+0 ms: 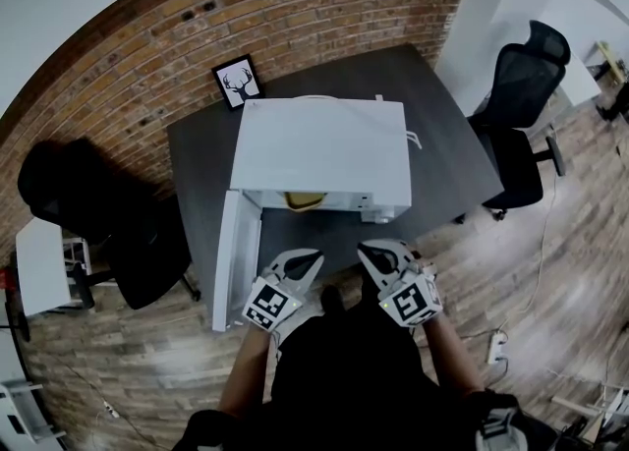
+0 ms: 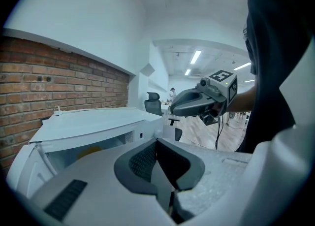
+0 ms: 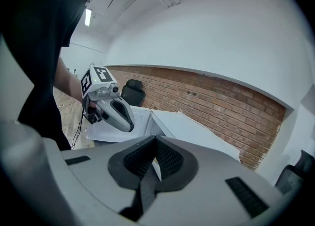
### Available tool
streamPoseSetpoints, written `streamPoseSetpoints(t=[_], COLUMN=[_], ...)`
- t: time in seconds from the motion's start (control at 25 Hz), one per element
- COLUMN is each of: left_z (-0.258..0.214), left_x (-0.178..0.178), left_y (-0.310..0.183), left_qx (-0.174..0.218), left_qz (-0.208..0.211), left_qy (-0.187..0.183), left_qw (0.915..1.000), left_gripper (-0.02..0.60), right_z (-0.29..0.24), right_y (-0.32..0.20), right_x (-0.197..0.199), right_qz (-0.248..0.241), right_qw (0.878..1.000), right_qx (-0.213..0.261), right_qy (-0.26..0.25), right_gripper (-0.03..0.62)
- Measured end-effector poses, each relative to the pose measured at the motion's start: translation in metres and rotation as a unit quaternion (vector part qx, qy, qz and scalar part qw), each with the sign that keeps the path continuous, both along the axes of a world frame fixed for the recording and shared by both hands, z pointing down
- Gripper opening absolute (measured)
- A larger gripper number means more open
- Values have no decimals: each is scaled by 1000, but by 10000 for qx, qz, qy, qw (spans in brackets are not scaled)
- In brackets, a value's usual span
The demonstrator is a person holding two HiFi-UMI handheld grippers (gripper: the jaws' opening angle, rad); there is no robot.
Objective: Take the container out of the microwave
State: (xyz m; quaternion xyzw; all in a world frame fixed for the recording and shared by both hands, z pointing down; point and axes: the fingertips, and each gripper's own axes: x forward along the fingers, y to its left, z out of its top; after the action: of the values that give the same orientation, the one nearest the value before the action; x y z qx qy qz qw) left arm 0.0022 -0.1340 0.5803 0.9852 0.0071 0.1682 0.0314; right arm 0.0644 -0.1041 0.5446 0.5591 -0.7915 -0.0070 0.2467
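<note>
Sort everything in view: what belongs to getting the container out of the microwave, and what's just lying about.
Belongs to the job:
microwave
open door
yellow container inside
left gripper and right gripper, both shut, empty

Lying about:
framed deer picture
black office chair

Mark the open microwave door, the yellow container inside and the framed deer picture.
microwave door [image 1: 236, 260], head view, middle of the swung-open panel.
yellow container [image 1: 305, 200], head view, its visible front edge in the cavity.
framed deer picture [image 1: 238, 82], head view, centre of the print.
</note>
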Motion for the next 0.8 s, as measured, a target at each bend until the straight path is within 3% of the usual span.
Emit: streamPoseSetpoints(t=[0.52, 0.8], left_z=[32, 64], left_x=[5, 20], left_y=[-50, -72], left_qx=[113, 176], left_qz=[-625, -674], left_qy=[-326, -675], left_qw=[9974, 9953], left_gripper=[2, 3], right_z=[-7, -5], right_y=[-42, -56], right_x=[13, 15], right_qz=[-487, -693], right_qw=[9988, 9976], right_qx=[13, -34], right_qy=[-41, 5], right_gripper=[-2, -2])
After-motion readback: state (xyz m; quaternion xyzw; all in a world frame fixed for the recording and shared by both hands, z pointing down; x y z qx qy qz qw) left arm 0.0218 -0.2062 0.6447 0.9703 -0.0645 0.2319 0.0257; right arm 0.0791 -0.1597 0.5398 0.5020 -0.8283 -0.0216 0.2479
